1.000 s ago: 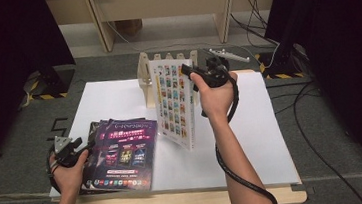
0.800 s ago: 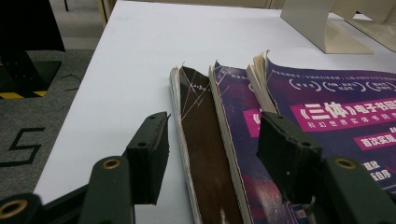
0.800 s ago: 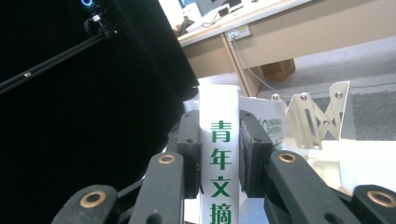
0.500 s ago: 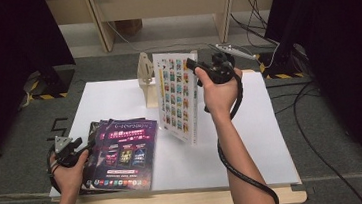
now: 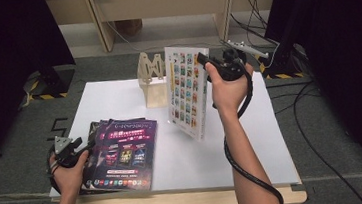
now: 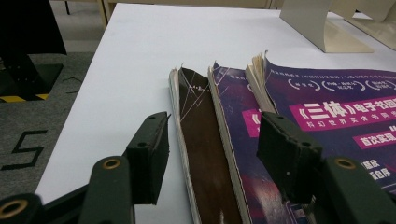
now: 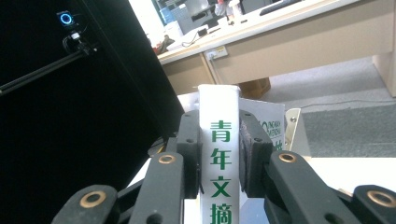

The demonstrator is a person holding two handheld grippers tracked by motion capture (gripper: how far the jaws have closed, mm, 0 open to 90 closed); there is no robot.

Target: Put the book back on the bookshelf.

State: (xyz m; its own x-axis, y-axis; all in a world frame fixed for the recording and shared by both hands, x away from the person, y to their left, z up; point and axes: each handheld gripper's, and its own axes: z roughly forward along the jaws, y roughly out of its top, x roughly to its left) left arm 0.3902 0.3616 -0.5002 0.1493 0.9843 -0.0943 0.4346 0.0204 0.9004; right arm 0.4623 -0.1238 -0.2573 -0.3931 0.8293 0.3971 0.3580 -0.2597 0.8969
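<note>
Magazine with a grid of small colour pictures on its cover hangs upright in the air above the white desk, just in front of the pale wooden rack at the desk's far side; right hand-held gripper pinches it at the upper edge; in the right gripper view both pads press on the white spine with green characters, jaws narrowed to the spine's thickness; lower corner of the magazine clear of the desk surface; left hand-held gripper rests at the near left of the desk, at the left edge of a fanned pile of purple magazines; in the left gripper view its jaws stand wide apart, the worn spines of the pile lying between them, pads not pressing on anything.
</note>
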